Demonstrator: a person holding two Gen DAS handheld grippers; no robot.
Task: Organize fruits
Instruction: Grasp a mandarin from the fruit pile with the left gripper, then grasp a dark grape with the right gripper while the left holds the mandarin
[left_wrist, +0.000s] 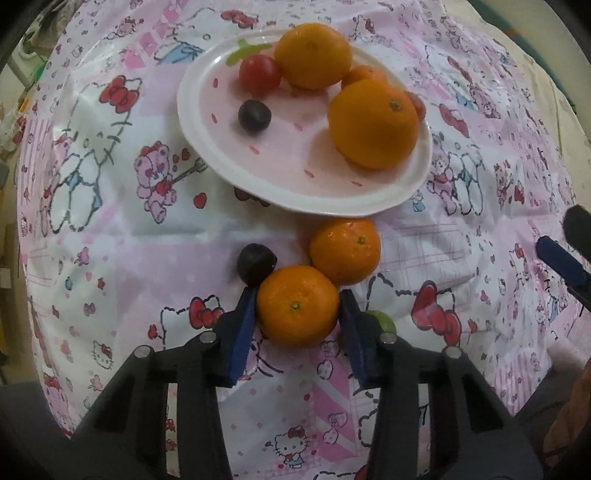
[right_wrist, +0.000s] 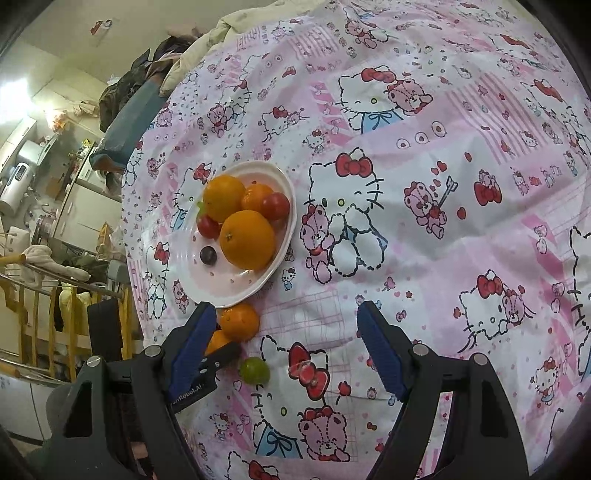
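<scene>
From the left wrist view, the left claw (left_wrist: 297, 310) has its blue pads on either side of a mandarin (left_wrist: 297, 305) that lies on the cartoon-print cloth (left_wrist: 122, 236). The pads look to be touching its flanks, so I judge the claw is pinching that mandarin, though the grip may not yet be firm. Just ahead and to the right of the claw sits a second mandarin (left_wrist: 345, 250), touching the held one. Ahead and to the left is a dark grape (left_wrist: 256, 263), also touching it. A green fruit (left_wrist: 382, 322) peeks out behind the right pad. Farther ahead is the white plate (left_wrist: 280, 192), already holding oranges, tomatoes and a grape.

From the right wrist view, the right claw (right_wrist: 286, 314) is spread wide and holds nothing, hovering above the cloth. The plate (right_wrist: 236, 295) is ahead and to its left, and the green fruit (right_wrist: 254, 369) lies between its fingers, closer to the left one.

The step in hand seems to be picking up a loose mandarin for the plate. The next move calls for a straight lift that does not nudge the neighbours, then a forward carry to the bare near part of the plate.
</scene>
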